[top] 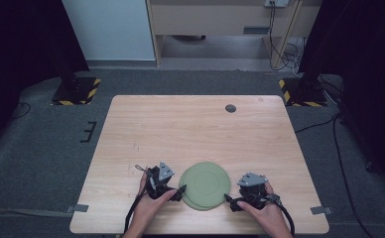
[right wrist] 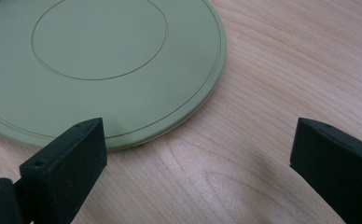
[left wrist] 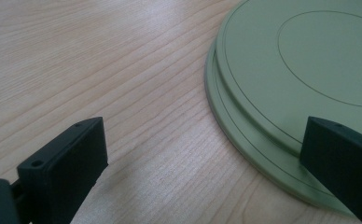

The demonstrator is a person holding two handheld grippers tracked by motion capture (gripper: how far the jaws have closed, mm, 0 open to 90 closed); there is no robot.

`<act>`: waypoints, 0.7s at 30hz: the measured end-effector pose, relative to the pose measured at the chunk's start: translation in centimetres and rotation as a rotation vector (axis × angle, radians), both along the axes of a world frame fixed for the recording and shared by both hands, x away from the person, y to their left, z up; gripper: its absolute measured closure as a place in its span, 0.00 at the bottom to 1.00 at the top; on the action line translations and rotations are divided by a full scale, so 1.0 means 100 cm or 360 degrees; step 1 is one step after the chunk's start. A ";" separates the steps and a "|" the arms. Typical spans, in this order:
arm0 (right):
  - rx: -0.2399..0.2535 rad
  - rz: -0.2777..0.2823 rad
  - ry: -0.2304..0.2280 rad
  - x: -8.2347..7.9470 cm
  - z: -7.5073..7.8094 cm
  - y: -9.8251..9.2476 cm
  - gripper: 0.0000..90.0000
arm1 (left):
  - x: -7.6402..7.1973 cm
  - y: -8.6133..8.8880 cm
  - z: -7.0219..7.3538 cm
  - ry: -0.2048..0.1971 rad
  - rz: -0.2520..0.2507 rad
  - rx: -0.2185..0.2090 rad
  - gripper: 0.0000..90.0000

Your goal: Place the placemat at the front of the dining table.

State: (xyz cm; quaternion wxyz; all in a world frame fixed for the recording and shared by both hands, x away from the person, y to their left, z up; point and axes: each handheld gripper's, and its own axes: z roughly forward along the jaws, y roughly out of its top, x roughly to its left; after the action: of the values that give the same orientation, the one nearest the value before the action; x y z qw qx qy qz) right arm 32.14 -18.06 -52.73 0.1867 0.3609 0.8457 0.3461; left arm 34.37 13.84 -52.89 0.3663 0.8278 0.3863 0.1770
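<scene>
while two stacked green plates (top: pixel 205 184) sit low in the frame's centre, left gripper (top: pixel 180 190) and right gripper (top: pixel 228 199) flank them, jaws wide, holding nothing; separating seems unstarted.

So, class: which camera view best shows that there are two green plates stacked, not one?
The left gripper view: the top plate sits offset on the lower plate, so both rims show as a step. The high view shows the whole stack small, with a sliver of the lower plate at its near edge. The right gripper view shows one plate face and rim.

Two stacked plates (top: pixel 205 184) between left gripper (top: pixel 181 190) and right gripper (top: pixel 227 198)
</scene>
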 end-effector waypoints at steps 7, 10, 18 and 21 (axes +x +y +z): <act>-0.0044 -0.0011 -0.0014 0.001 0.000 0.002 0.01 | 0.001 -0.001 0.000 0.0003 0.0007 0.0003 0.00; -0.0049 -0.0016 -0.0012 0.002 0.000 0.003 0.01 | 0.001 -0.001 0.001 0.0002 0.0015 0.0005 0.01; -0.0045 -0.0065 -0.0010 0.007 0.000 0.002 0.00 | 0.004 -0.002 0.001 0.0004 0.0023 0.0003 0.01; -0.0042 -0.0076 -0.0016 0.008 0.000 0.001 0.01 | 0.005 -0.003 0.000 0.0003 0.0023 -0.0001 0.01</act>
State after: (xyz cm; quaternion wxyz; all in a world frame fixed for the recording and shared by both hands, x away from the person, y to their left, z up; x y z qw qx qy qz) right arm 32.97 -17.94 -52.77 0.2039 0.3768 0.8403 0.3322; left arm 34.89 13.52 -52.84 0.3647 0.8251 0.3928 0.1787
